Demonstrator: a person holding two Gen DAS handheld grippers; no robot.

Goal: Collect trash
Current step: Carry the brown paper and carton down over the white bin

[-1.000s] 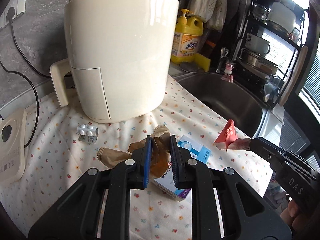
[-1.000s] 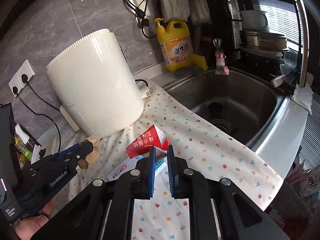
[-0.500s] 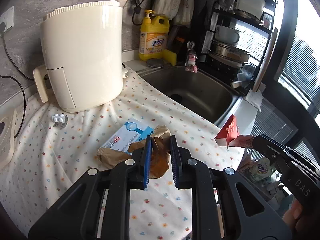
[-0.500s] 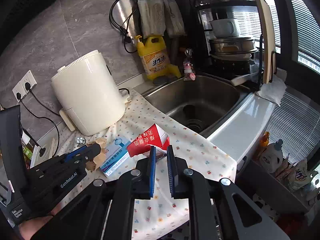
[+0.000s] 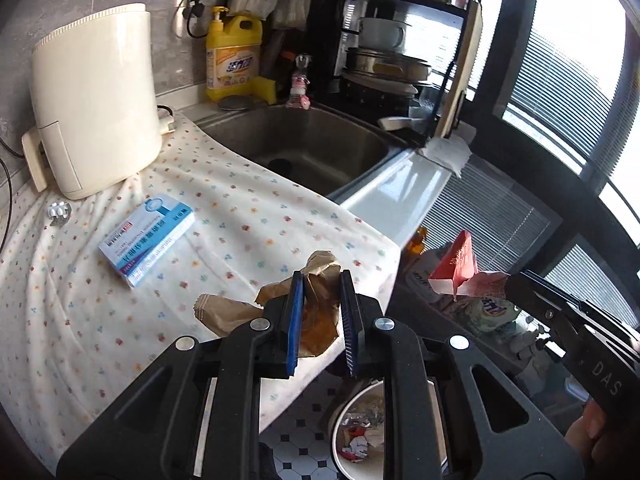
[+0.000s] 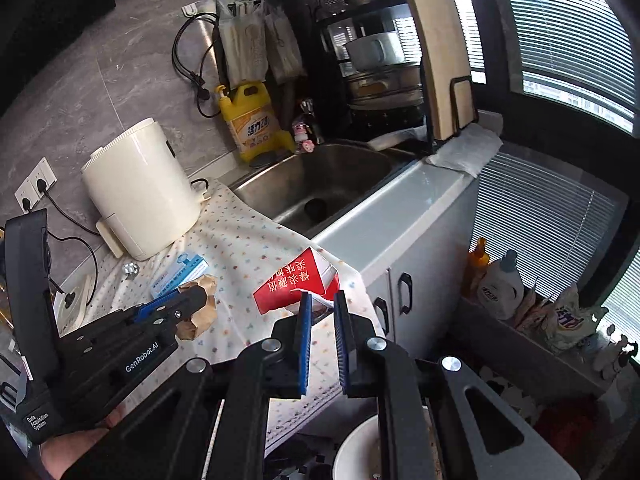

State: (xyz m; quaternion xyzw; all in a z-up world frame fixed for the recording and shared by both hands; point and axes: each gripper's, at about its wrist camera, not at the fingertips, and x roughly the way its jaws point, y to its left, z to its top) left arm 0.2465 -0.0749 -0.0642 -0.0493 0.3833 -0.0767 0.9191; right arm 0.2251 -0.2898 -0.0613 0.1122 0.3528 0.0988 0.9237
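**Both grippers clamped, angled downward**

Your left gripper (image 5: pixel 320 300) points forward and down, its blue pads (image 5: pixel 297 312) closed on a crumpled load. Your right gripper (image 6: pixel 320 312) tilts likewise beside it, jaws nearly together, pinching its load. Your fingers (image 5: pixel 592 432) wrap the right handle.

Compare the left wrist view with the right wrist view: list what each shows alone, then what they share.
Left wrist only: trash lying inside the white bin on the floor.

Right wrist only: the wall sockets and the cupboard door handles.

Both: the crumpled brown paper bag in the left tool, the red carton in the right tool, the blue and white box and the sink.
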